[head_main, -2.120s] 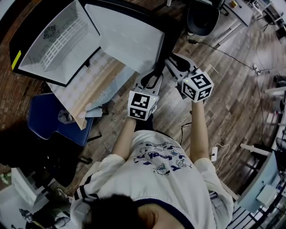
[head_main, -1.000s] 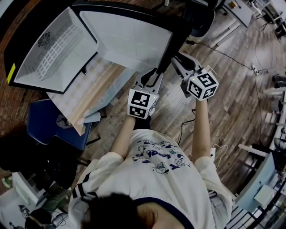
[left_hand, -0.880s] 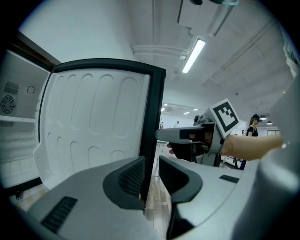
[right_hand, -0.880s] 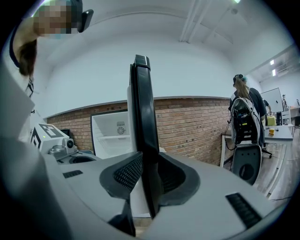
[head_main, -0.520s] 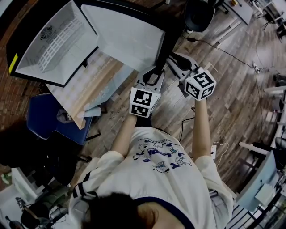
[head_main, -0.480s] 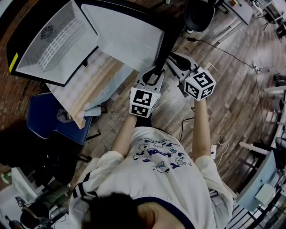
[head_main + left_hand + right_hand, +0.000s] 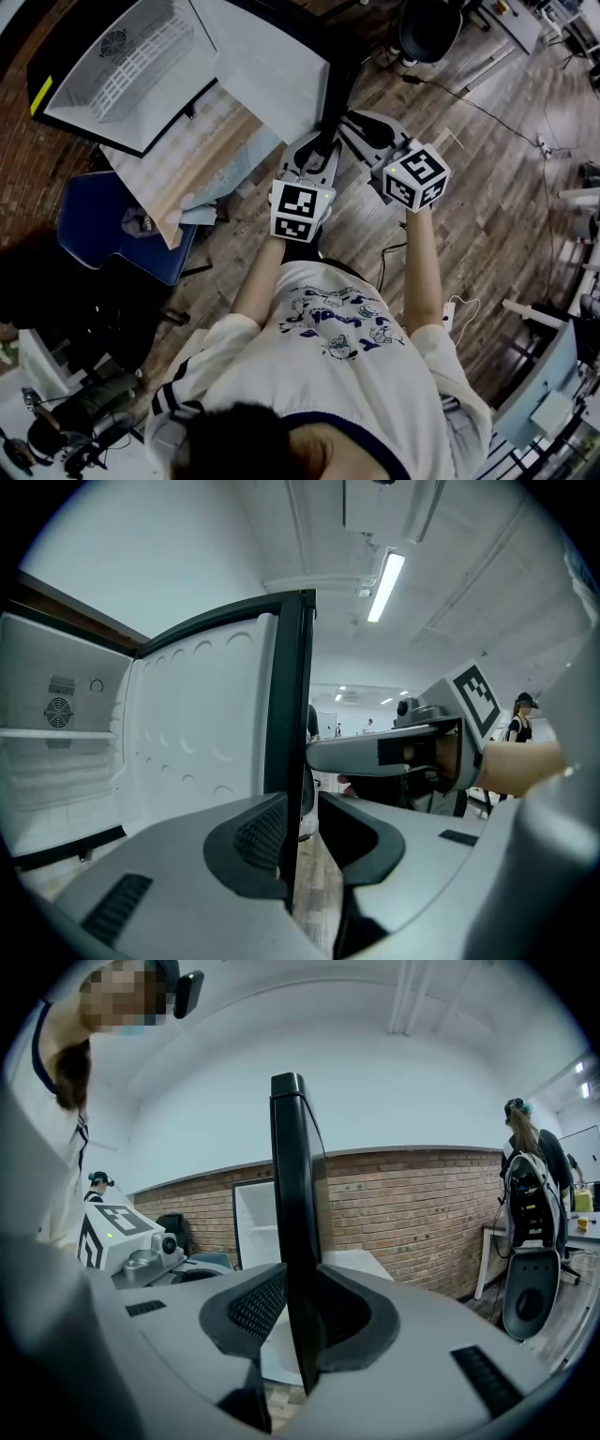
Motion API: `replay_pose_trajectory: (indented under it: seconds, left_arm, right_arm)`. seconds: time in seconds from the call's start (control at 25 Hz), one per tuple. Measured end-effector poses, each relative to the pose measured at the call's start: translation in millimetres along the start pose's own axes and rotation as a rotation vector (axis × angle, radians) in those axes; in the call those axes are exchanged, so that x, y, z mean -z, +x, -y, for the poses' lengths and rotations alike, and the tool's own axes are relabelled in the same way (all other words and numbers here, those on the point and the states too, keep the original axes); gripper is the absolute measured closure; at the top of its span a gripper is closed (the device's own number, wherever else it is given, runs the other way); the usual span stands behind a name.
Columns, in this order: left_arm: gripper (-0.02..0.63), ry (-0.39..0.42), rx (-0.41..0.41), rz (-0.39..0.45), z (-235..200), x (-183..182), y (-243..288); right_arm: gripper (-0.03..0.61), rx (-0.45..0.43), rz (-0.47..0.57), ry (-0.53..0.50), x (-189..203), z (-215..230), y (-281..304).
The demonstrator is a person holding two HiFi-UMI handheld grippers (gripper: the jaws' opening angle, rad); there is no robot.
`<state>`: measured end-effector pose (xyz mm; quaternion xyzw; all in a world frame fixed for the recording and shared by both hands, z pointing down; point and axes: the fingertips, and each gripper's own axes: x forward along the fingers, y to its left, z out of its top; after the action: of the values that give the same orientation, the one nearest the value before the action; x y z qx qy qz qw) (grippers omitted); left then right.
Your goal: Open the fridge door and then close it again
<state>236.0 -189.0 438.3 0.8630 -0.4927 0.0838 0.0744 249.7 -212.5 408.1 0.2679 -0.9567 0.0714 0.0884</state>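
Note:
The black fridge (image 7: pixel 122 70) stands open at the upper left of the head view, its white inside and wire shelf showing. Its door (image 7: pixel 272 66) swings out towards me, white inner face up. My left gripper (image 7: pixel 317 150) and right gripper (image 7: pixel 349 127) meet at the door's free black edge. The left gripper view has that edge (image 7: pixel 289 761) standing upright in the left gripper (image 7: pixel 302 817), against the left pad. Seen from the right gripper (image 7: pixel 298 1316), both pads close on the edge (image 7: pixel 292 1222).
A blue chair (image 7: pixel 122 234) and a wooden table (image 7: pixel 187 169) with cloth lie left of me, below the fridge. A black office chair (image 7: pixel 427 28) stands at the top right, and a cable (image 7: pixel 487 108) crosses the wooden floor. A person (image 7: pixel 530 1194) stands by a brick wall (image 7: pixel 412 1213).
Both grippers have shifted slightly up in the head view with the door edge between them. The door's white face now looks narrower.

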Motion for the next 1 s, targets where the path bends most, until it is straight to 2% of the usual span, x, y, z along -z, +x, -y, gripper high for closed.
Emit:
replay_pose_trajectory:
  seconds: [0.28,0.48,1.0]
  left_arm:
    - [0.511,-0.007,-0.065,-0.006,-8.7,9.1,-38.3]
    - [0.509,-0.004,-0.156,-0.016,-28.3,18.7,-70.0]
    - [0.5,-0.065,-0.353,-0.016,-94.6,41.3,-155.7]
  right_arm:
    - [0.5,-0.121,-0.016,-0.018,4.4,-48.4,8.8]
    - [0.5,-0.232,-0.041,-0.055,6.7,-88.1,22.8]
    - [0.5,-0.419,-0.063,-0.129,5.2,-193.4,81.7]
